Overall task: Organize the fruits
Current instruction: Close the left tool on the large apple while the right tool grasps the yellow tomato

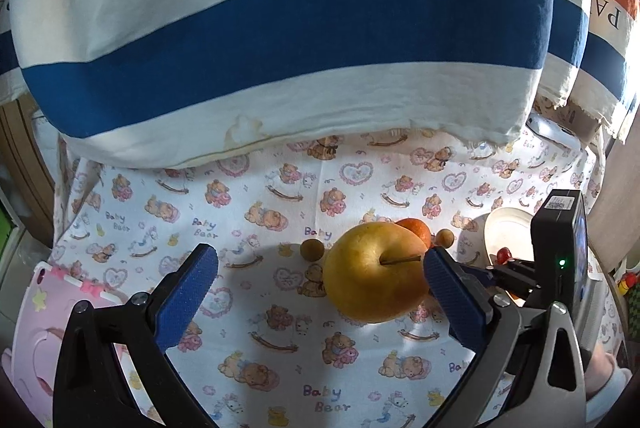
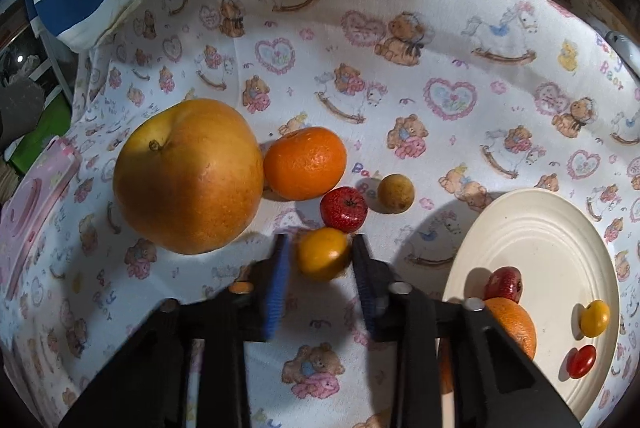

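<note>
So the right hand-held gripper [image 2: 320, 260] was clamped on a small yellow-orange fruit [image 2: 323, 253] beside the plate [image 2: 560, 240] — next, lift it onto that plate; the left hand-held gripper [image 1: 320, 268] sat apart.

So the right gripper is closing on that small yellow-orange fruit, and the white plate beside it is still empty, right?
Not quite. The right gripper does have the small yellow-orange fruit between its fingers, but the white plate is not empty: the right wrist view shows several small fruits already on it.

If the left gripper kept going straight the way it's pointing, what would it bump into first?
Most likely the big yellow apple, lying just ahead, toward the right finger of the open left gripper. Depth is hard to judge, so it might touch the printed cloth first.
</note>
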`<state>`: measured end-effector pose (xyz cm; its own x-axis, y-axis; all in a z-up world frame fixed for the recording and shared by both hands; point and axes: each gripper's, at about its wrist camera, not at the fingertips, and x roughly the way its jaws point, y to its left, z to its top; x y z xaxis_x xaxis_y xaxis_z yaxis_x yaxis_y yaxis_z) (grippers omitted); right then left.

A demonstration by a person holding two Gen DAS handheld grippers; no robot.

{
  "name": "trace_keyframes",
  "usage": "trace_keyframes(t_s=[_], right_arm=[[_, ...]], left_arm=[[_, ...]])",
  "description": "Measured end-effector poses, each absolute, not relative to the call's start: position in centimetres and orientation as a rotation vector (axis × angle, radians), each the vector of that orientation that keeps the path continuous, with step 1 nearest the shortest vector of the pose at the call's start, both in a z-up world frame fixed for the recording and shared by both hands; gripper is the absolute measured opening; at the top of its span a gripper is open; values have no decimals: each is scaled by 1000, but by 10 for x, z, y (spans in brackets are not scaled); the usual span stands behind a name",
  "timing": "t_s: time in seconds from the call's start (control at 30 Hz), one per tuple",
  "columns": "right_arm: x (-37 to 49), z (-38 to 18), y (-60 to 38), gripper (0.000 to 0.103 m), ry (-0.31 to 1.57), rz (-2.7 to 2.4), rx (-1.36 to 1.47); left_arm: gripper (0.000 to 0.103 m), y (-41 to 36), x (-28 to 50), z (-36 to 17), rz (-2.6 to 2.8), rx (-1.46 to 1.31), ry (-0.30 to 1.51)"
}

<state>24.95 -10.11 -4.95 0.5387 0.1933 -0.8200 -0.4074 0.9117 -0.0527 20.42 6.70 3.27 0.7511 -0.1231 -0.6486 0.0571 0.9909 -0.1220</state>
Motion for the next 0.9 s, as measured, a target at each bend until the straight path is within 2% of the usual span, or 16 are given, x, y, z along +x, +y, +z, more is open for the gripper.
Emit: trace_keyframes(t_s=[0.37, 0.53, 0.9], right_arm=[[222, -12, -127, 29, 603, 331, -122], [212, 1, -137, 29, 501, 270, -114], [215, 3, -160, 29, 510, 257, -24]], left_arm=[[102, 58, 216, 19, -237, -166, 660], [102, 48, 227, 5, -295, -188, 703], [102, 26, 242, -21, -288, -116, 808]])
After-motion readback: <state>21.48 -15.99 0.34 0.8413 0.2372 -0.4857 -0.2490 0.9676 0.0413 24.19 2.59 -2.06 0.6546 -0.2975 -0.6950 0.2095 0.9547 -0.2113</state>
